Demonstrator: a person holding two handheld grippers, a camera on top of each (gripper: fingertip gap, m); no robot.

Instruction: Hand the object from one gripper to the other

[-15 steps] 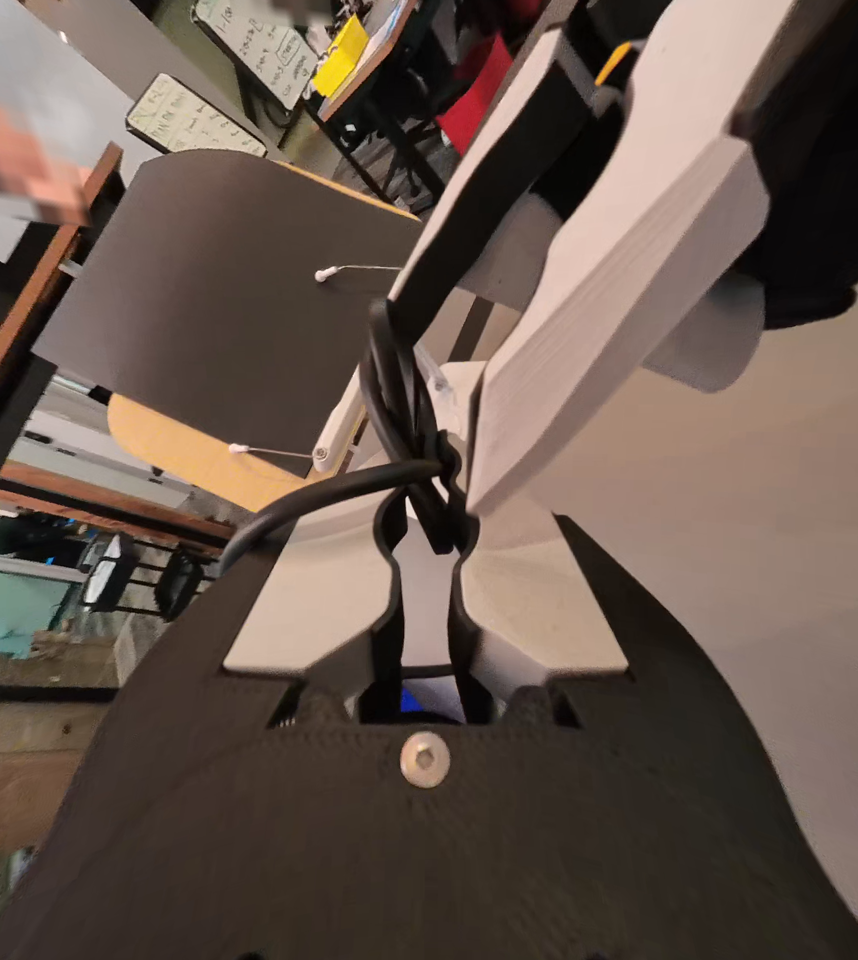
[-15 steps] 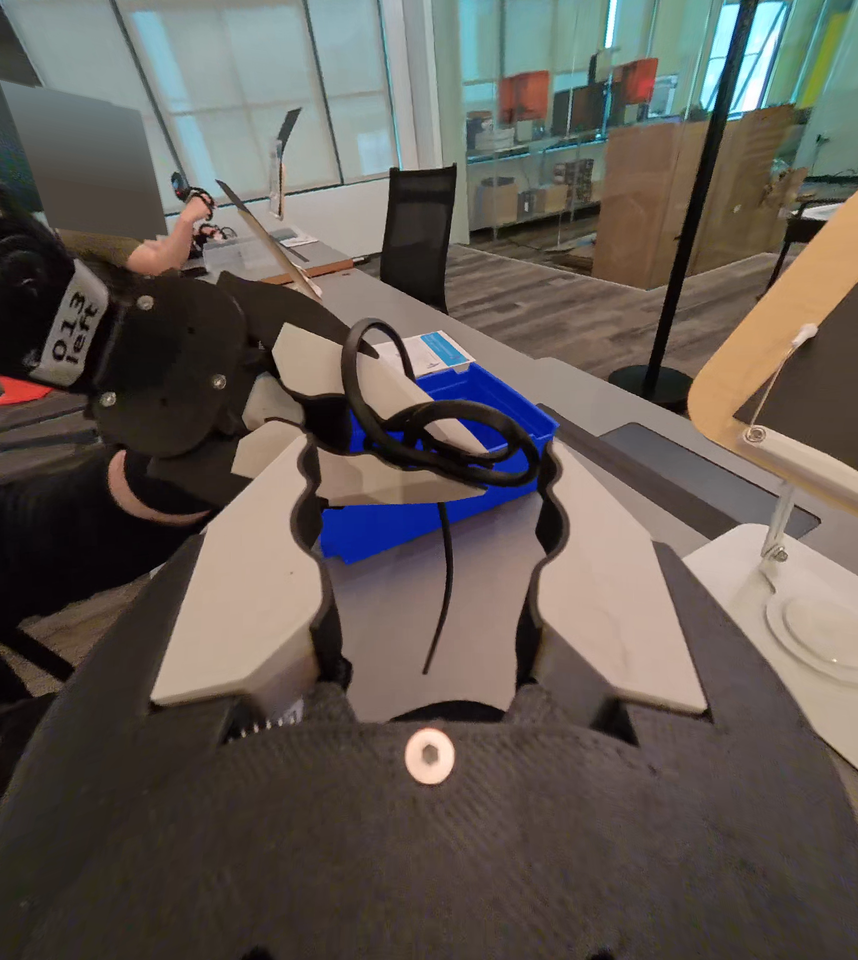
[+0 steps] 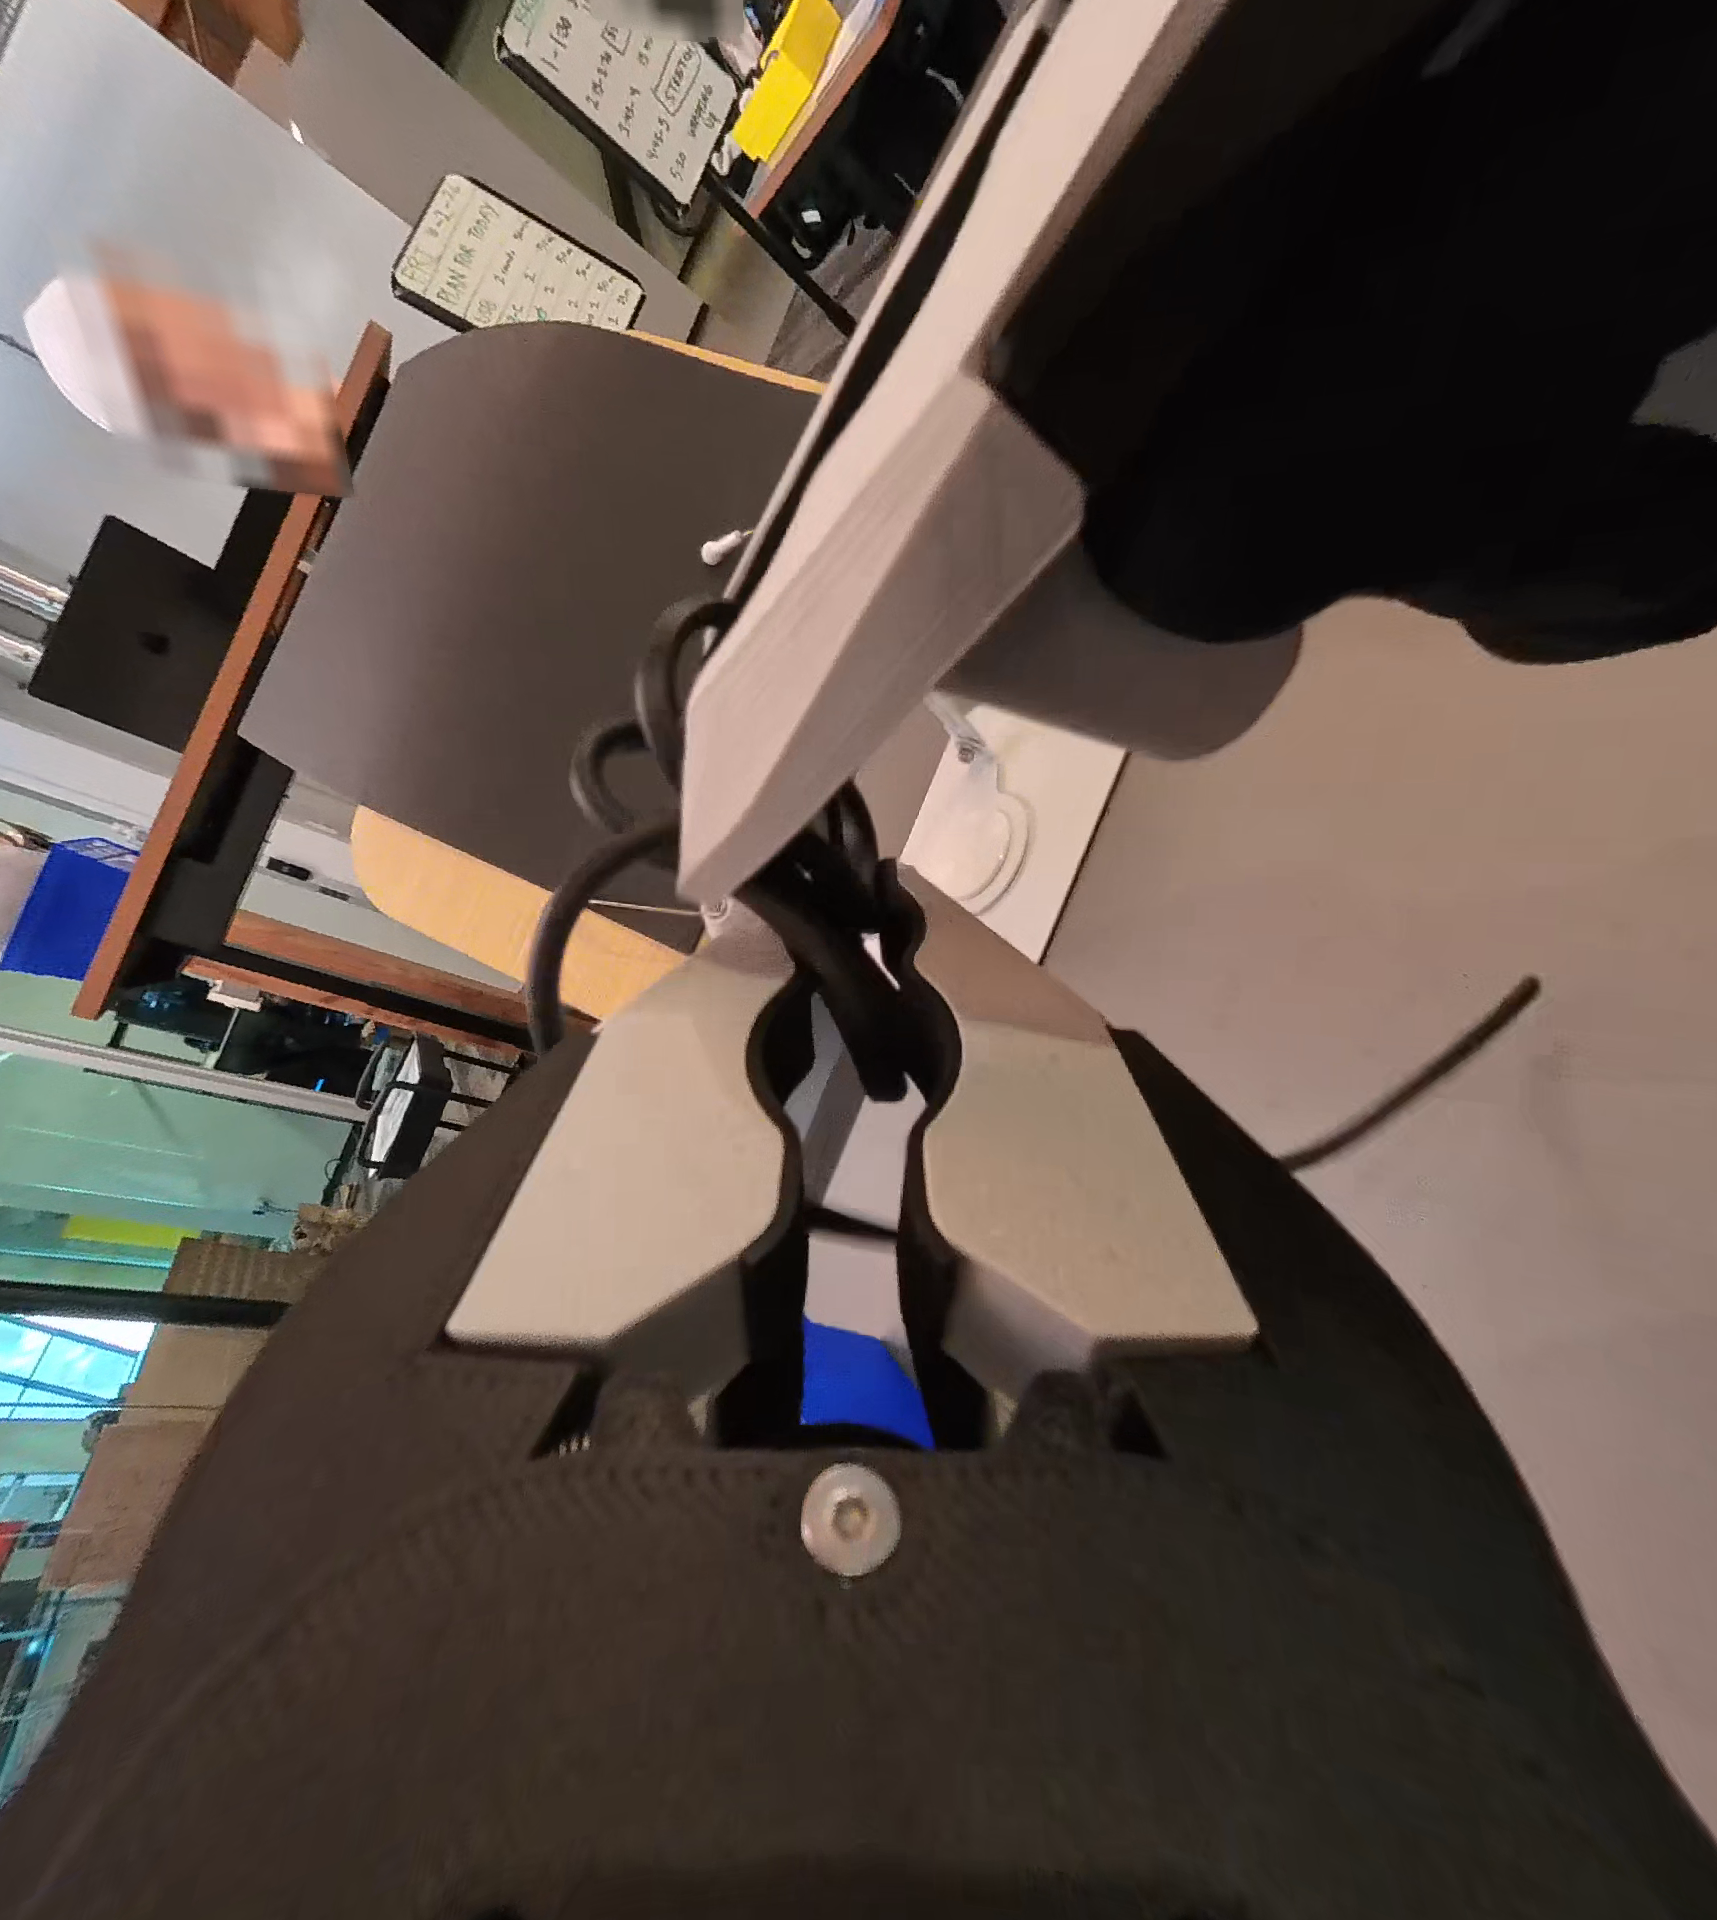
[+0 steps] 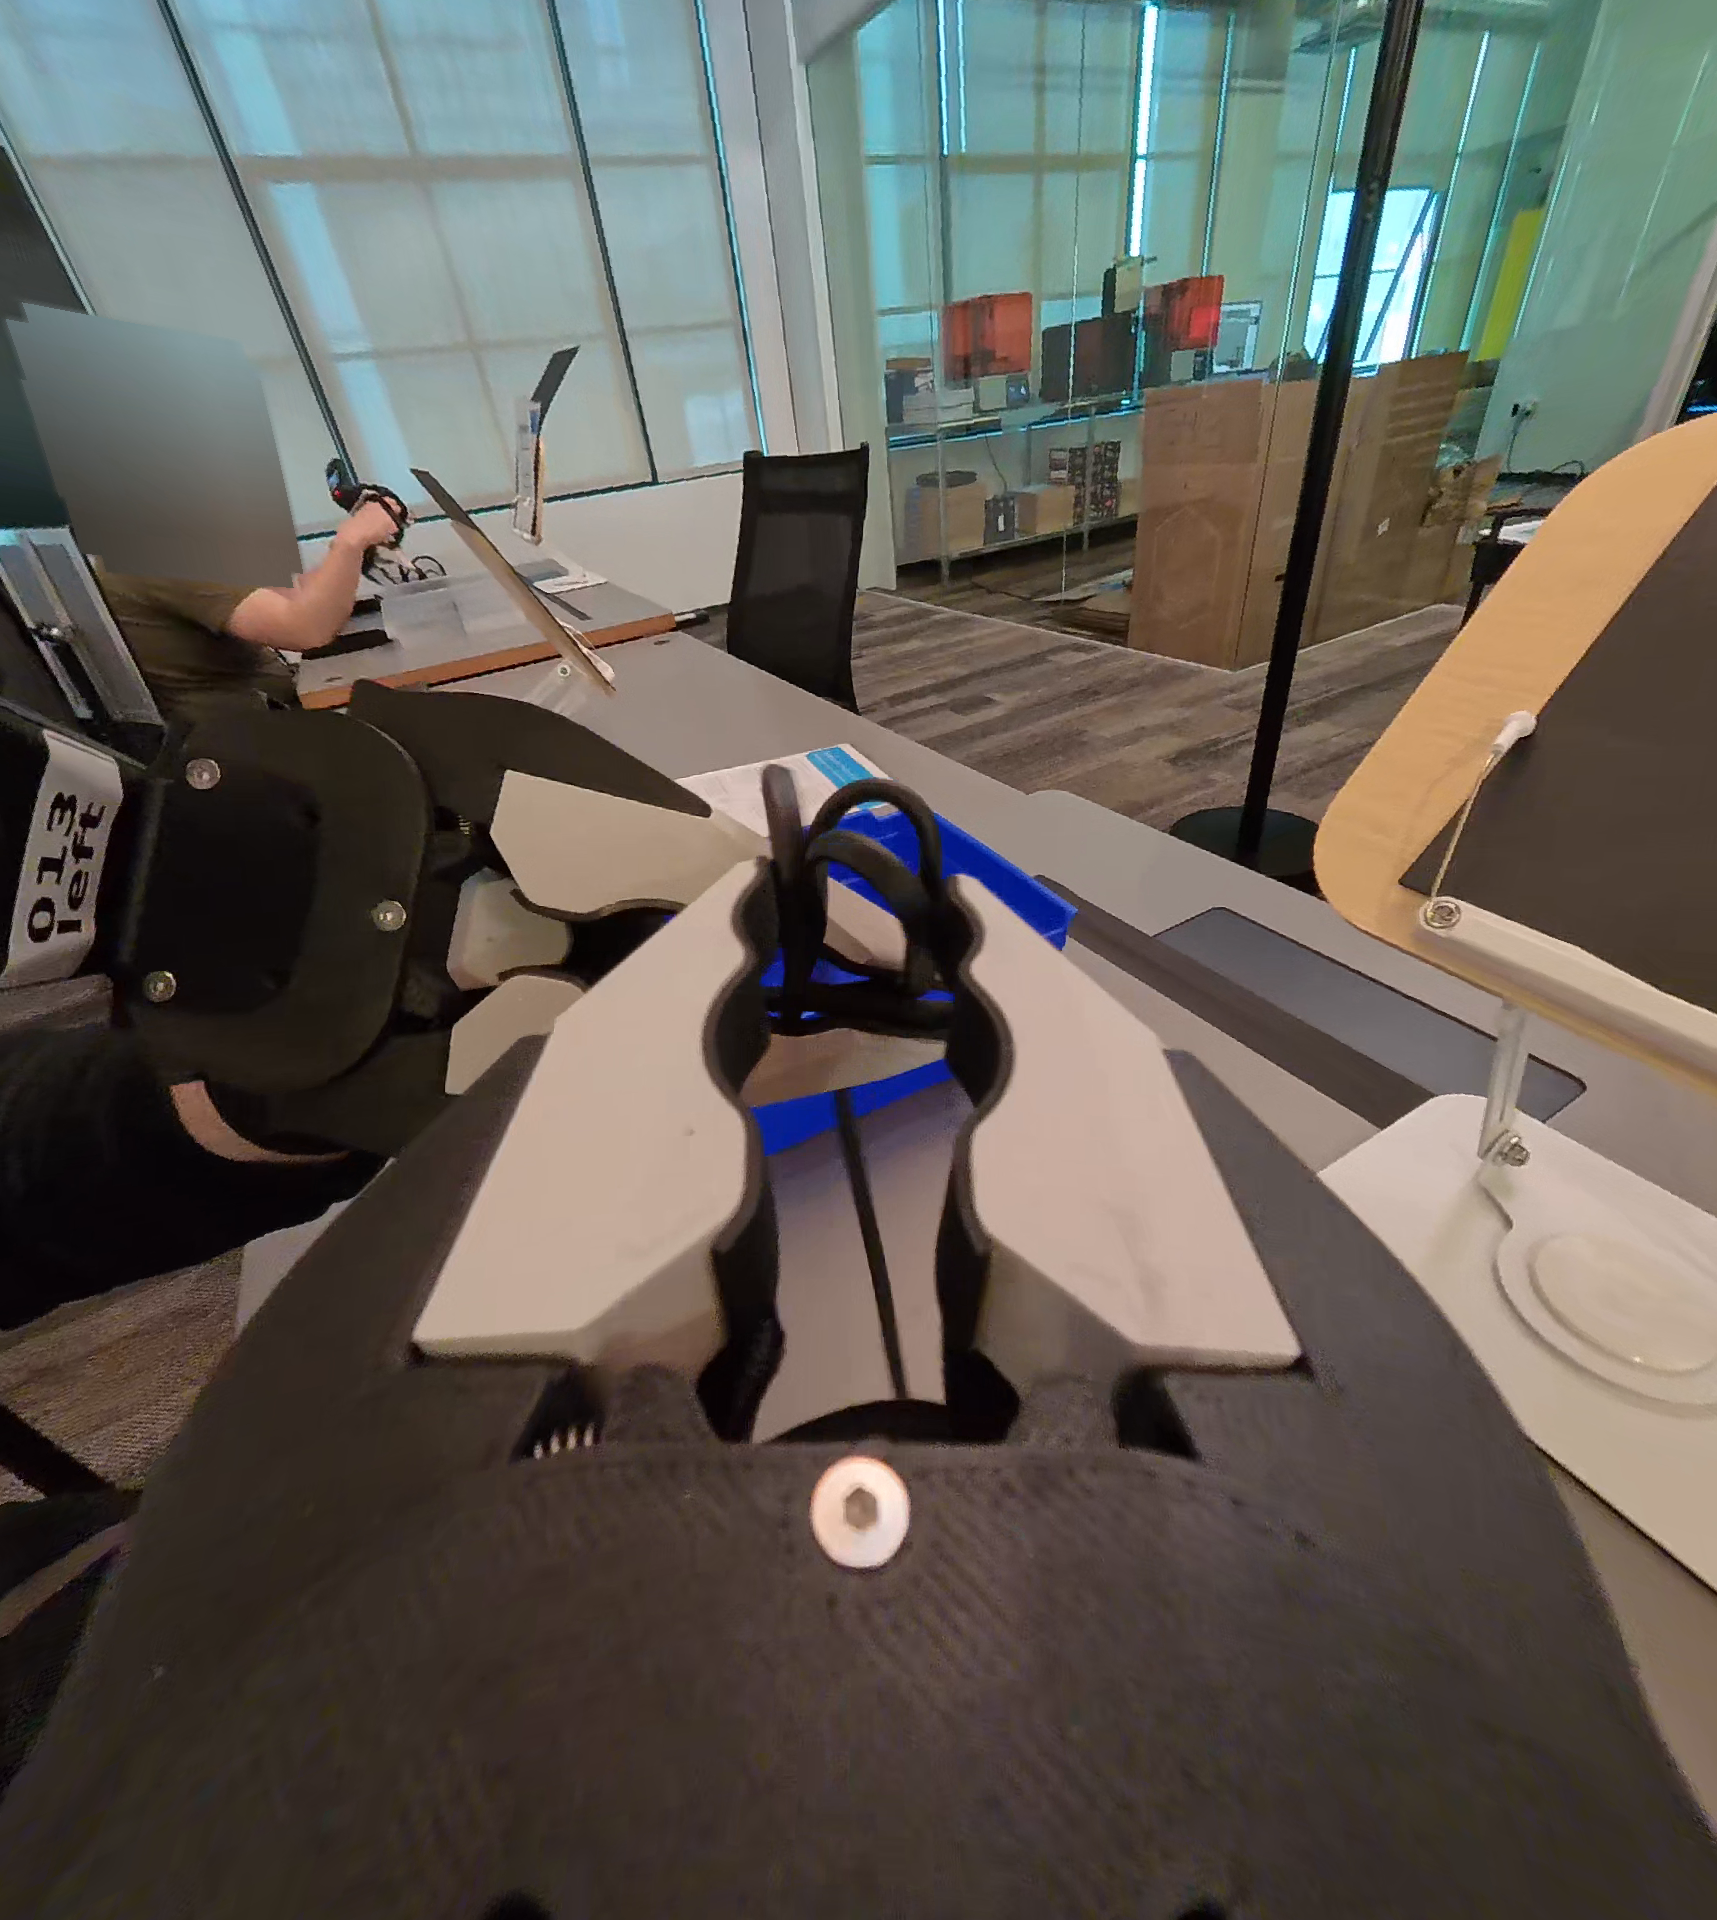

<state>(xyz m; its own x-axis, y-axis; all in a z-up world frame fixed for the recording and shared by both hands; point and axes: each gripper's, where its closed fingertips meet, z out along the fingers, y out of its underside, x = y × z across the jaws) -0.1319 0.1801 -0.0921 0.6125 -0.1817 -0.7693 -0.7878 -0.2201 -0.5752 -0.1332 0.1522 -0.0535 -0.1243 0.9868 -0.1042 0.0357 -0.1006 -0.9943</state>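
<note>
Black cable bundle (image 4: 859, 914) held in mid-air above the grey worktop (image 4: 1124, 862), pinched by both claws at once. Right claw (image 4: 854, 935) closed on its loops; left claw (image 3: 849, 997) also clamped on the coil (one loose end trails down). Blue bin (image 4: 999, 894) sits just behind.

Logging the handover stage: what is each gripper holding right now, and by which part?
Both grip the black cable bundle: the left gripper pinches its knotted end, and the right gripper is closed around the loops beside it.
</note>
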